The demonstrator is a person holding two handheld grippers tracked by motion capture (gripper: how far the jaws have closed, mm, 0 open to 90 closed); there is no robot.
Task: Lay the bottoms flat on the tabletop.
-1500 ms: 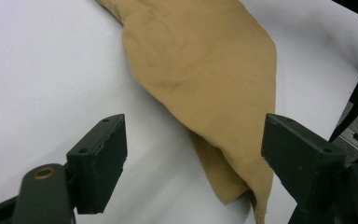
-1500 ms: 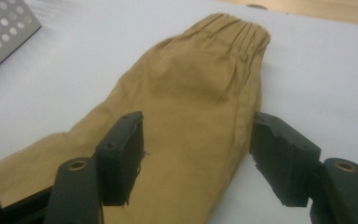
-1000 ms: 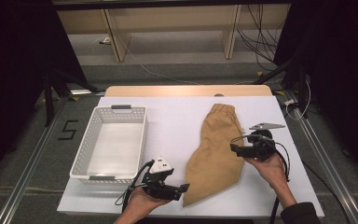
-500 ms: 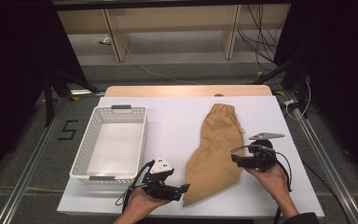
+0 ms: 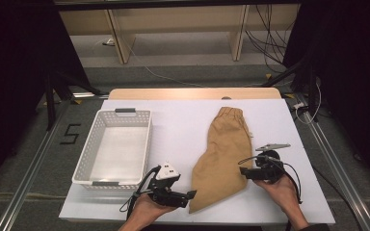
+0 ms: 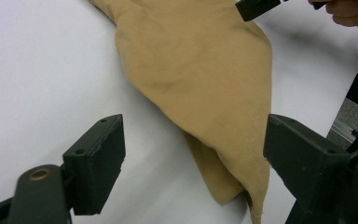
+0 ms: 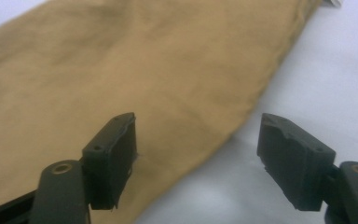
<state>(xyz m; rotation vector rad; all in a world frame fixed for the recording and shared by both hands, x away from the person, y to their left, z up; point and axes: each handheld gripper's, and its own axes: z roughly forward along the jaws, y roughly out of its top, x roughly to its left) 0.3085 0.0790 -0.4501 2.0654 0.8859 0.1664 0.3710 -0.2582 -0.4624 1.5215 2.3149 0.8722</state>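
A tan garment (image 5: 224,149) lies flat on the white table (image 5: 183,130), waistband far, narrow end near me. My left gripper (image 5: 191,195) rests low at the garment's near left corner; in the left gripper view it (image 6: 196,140) is open, with the corner of the garment (image 6: 200,79) between the wide jaws, untouched. My right gripper (image 5: 243,173) hovers at the garment's right edge. Its jaws (image 7: 198,135) have just been closing a little but stand open, one over the fabric (image 7: 121,70), one over the table, neither pad pressing on it.
A white plastic basket (image 5: 89,159) stands empty on the table's left side. A wooden strip (image 5: 192,94) runs along the table's far edge, with shelving and cables behind it. Metal rails flank the table on the floor.
My right gripper has come down and nearer along the garment's right edge, toward its lower part. The left gripper and the garment have stayed put.
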